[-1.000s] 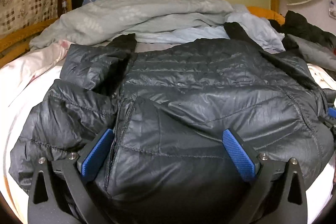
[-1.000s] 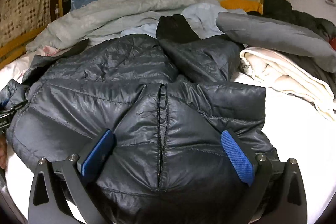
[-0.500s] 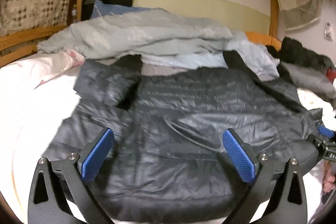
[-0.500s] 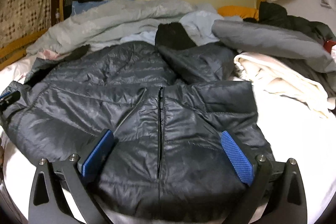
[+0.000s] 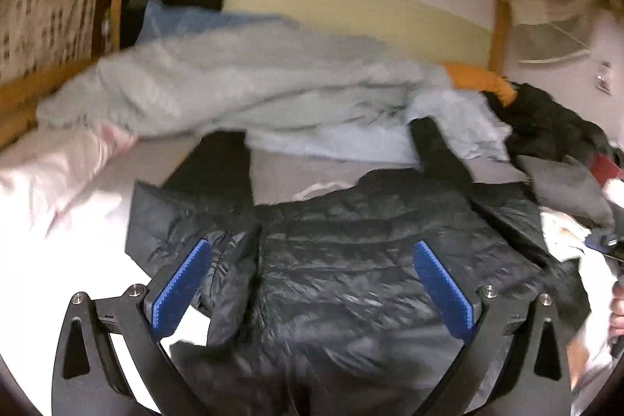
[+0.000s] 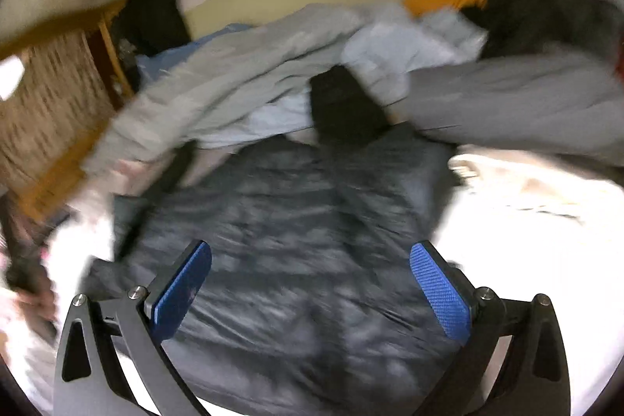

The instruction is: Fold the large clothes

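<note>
A dark grey quilted puffer jacket (image 5: 358,260) lies folded on the white bed, its black-cuffed sleeves (image 5: 222,166) pointing toward the headboard. In the right wrist view the same jacket (image 6: 296,252) is blurred by motion. My left gripper (image 5: 312,283) hovers above the jacket's near half, open, blue pads wide apart with nothing between them. My right gripper (image 6: 310,285) is likewise open and empty above the jacket, tilted to one side.
A pale grey-green quilt (image 5: 234,84) and light blue cloth (image 5: 351,139) are heaped behind the jacket. Dark clothes (image 5: 546,119) and a grey garment (image 6: 507,96) pile at the right. A wooden bed frame (image 5: 501,26) and wall close the far end. White sheet (image 5: 58,221) lies left.
Both grippers have lifted and pulled back from the jacket, which now looks smaller and farther. The right wrist view has tilted and blurred with fast motion. Both stay open.
</note>
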The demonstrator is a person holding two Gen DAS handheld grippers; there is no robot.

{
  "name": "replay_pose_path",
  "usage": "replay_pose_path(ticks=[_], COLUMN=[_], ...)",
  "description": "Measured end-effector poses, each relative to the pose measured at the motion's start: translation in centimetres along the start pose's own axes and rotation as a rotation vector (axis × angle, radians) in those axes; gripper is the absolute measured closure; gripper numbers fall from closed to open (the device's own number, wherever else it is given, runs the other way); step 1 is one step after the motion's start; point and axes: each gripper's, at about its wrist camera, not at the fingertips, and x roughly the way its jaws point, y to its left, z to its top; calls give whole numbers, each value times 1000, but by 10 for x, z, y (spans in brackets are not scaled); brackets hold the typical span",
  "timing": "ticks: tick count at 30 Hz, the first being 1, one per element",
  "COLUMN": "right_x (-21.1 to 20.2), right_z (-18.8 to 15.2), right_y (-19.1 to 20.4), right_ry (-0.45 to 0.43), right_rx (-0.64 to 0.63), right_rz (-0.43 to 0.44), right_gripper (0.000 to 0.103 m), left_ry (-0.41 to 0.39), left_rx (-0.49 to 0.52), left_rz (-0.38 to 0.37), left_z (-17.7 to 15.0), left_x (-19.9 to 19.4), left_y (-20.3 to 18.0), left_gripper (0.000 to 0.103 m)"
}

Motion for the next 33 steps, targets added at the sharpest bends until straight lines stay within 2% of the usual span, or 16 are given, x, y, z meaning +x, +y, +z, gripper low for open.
replay_pose_path(ticks=[4,7,10,12,14,18,21,25,26,27,28,30,31,33], right_x=[45,92,144,187,230,310,346,385,395,400,400,389,386,384], right_z=[50,93,135,155,168,185,195,203,203,201,200,196,194,192], right_y=[14,34,55,66,71,69,60,43,38,36,35,32,30,22], right_ry=[72,114,111,120,116,90,31,79,101,112,111,58,65,169], right_rx=[-4,-37,-106,-146,-177,-262,-294,-283,-296,-309,-314,-311,-310,-291], right_rz=[-27,-74,-167,-199,-255,-457,-569,-630,-667,-699,-700,-649,-647,-623], right_gripper=[0,0,0,0,0,0,0,1,5,17,22,24,29,99], left_ry=[40,156,230,244,249,250,260,283,283,280,277,271,271,267], left_rx=[-30,-39,-67,-100,-124,-121,-114,-106,-104,-105,-110,-120,-121,-116], left_rz=[29,39,28,13,16,26,29,35,34,31,25,15,14,14], left_z=[-15,-33,-47,-48,-50,-52,-51,-50,-50,-49,-49,-49,-49,-49], left_x=[49,83,102,105,106,105,107,114,115,114,113,111,111,110], left_y=[13,18,24,31,34,32,31,30,30,29,30,32,33,32], left_gripper=[0,1,1,1,1,1,1,1,1,1,1,1,1,1])
